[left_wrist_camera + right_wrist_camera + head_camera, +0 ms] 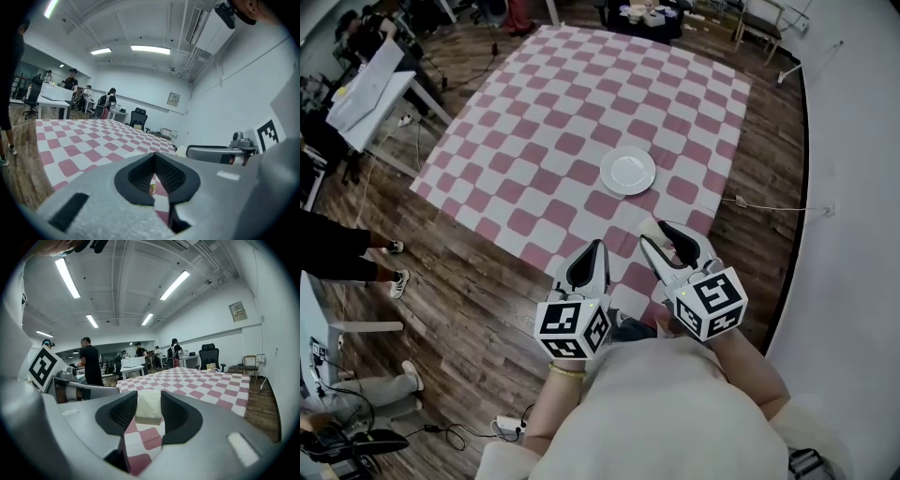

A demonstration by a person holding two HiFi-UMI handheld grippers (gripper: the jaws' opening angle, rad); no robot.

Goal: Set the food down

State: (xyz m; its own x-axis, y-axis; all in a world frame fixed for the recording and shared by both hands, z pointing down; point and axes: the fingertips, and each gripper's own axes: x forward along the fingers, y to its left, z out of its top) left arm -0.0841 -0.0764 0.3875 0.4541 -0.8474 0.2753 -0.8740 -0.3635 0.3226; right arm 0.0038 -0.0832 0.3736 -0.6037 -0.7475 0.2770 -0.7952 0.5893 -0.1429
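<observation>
A pale, cream-coloured block of food (148, 408) sits clamped between the black pads of my right gripper (148, 401). From the head view, that right gripper (662, 231) hovers over the near edge of the pink-and-white checkered cloth (581, 103). The food (651, 227) shows at its tips. An empty white plate (627, 171) lies on the cloth just beyond the tips. My left gripper (599, 247) hangs beside the right one, its jaws together. In the left gripper view the left gripper (153, 174) has its pads meeting, with a small yellowish speck in the slit that I cannot identify.
The cloth lies on a wooden floor (478, 300). A white table (370, 84) and a person's legs (342, 251) are at the left. A thin cable (773, 206) runs along the floor at the right, by a white wall (853, 187). People work at desks (54, 96) far off.
</observation>
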